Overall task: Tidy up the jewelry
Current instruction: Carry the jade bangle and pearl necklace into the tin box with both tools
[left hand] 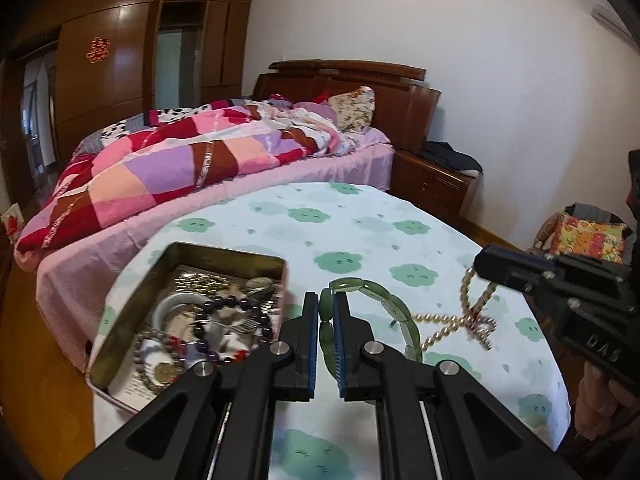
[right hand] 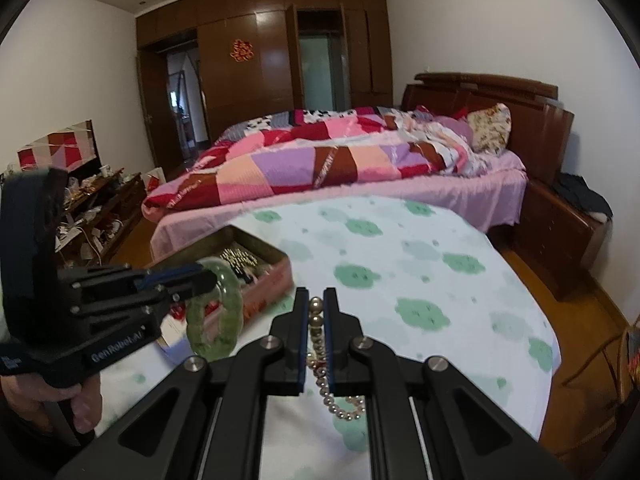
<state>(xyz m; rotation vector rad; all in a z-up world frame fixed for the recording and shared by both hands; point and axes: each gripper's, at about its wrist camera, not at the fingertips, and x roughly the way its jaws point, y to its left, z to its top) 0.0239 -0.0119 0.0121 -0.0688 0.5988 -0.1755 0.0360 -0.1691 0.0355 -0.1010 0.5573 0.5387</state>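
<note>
My left gripper [left hand: 327, 304] is shut on a green jade bracelet [left hand: 380, 300], which hangs from it just right of the tin; the bracelet [right hand: 230, 292] and the left gripper [right hand: 208, 276] also show in the right wrist view. My right gripper [right hand: 316, 300] is shut on a pearl necklace [right hand: 320, 344], whose loose end [left hand: 452, 320] trails down to the cloth. The right gripper [left hand: 484, 264] holds it above the table. An open metal tin [left hand: 132, 300] at the left holds several beaded bracelets and other jewelry.
The table is covered with a white cloth with green cloud prints [left hand: 340, 232]. A bed with a pink patchwork quilt [left hand: 180, 160] stands behind it, a wooden nightstand [left hand: 436, 180] to the right, and a cluttered low cabinet [right hand: 100, 204] on the far left.
</note>
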